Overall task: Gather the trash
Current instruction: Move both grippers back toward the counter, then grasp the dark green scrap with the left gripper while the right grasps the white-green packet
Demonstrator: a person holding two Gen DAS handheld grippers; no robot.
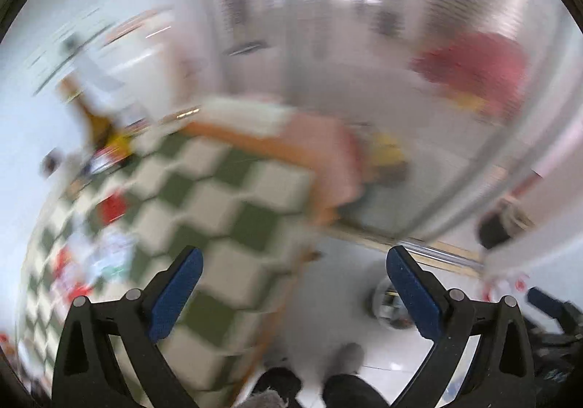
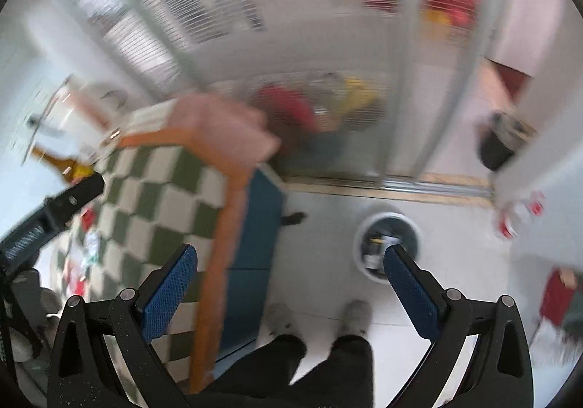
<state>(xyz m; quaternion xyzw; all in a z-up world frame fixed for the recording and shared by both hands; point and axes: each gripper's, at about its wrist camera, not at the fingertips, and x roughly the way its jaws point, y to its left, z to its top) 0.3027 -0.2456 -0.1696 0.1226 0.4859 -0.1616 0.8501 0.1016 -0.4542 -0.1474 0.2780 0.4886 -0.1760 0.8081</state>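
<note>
Both the left claw [image 1: 293, 269] and the right claw [image 2: 289, 264] gape wide with nothing between their fingers. Blurred wrappers [image 1: 105, 255] lie on the checkered table [image 1: 226, 196], left of the left claw; a bin [image 2: 386, 244] stands on the floor by the right claw.

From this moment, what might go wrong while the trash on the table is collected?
1. Both views are heavily blurred, so aiming at the small wrappers on the checkered tablecloth may fail.
2. A brown glass bottle lies near the table's far edge; a careless sweep might knock it off.
3. The trash bin stands on the floor near the person's feet; dropped trash may miss it.

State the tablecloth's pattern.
Green-and-white checks on the checked tablecloth, clearest in the right wrist view.
</note>
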